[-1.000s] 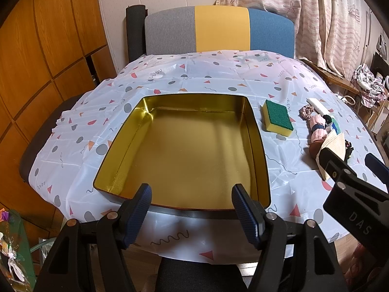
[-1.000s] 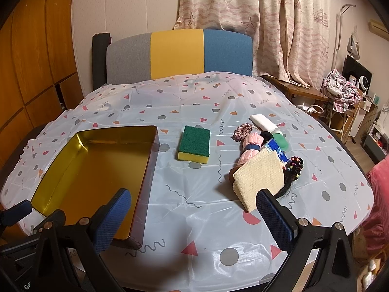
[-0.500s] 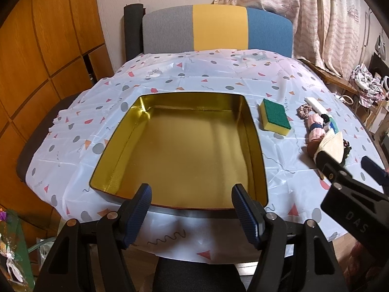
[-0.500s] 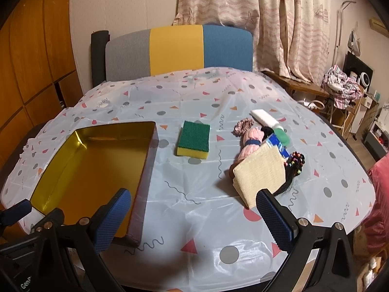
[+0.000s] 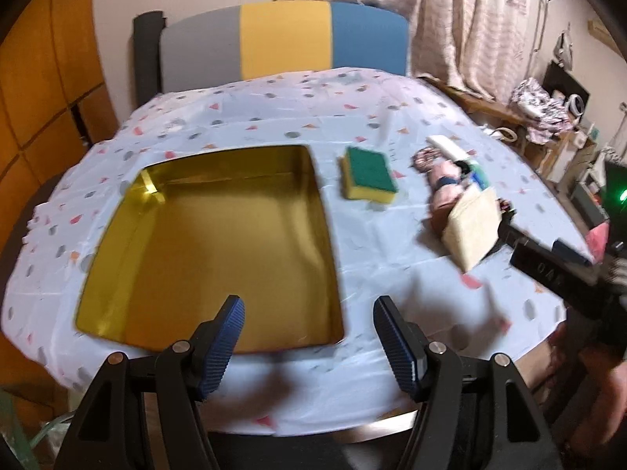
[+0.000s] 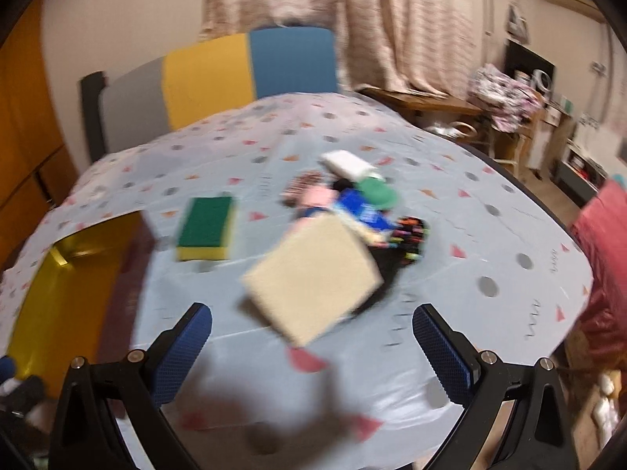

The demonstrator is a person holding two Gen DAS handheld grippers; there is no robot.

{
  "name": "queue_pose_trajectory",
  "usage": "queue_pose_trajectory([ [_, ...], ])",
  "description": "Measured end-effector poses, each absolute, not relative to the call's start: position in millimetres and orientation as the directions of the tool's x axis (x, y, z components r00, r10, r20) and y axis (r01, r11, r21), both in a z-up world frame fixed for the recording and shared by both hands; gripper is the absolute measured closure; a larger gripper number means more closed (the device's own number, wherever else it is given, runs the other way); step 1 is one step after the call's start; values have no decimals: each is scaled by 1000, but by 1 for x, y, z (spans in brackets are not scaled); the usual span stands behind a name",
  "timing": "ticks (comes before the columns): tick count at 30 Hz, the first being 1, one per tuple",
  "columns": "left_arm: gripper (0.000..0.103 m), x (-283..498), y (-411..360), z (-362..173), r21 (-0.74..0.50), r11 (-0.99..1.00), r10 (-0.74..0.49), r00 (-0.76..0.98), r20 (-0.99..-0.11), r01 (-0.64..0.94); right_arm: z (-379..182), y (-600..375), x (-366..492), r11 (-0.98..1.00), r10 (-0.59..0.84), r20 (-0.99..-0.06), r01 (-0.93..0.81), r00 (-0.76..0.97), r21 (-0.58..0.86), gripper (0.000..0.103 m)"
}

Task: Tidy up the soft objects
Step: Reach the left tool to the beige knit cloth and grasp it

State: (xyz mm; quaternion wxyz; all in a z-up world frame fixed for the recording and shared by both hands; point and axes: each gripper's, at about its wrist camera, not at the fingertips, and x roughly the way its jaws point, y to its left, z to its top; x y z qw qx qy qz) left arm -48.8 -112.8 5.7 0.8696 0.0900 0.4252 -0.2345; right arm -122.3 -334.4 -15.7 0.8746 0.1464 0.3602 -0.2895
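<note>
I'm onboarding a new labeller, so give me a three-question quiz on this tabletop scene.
1. True or false: the gold tin already holds the sponge.
2. What lies nearest in front of the right gripper? A) beige cloth B) sponge C) white bottle
3. Fill in: the jaws of the left gripper are ____.

Key: 1 false, the tin is empty and the sponge lies beside it on the tablecloth; 2 A; 3 open, holding nothing.
</note>
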Motion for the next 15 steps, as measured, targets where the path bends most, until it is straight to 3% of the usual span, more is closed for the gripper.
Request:
queue_pose_trajectory([
  [15, 32, -29, -243, -8, -240, 677, -554, 267, -789, 696, -54, -420, -161, 707, -447, -748, 706, 491, 41, 0],
])
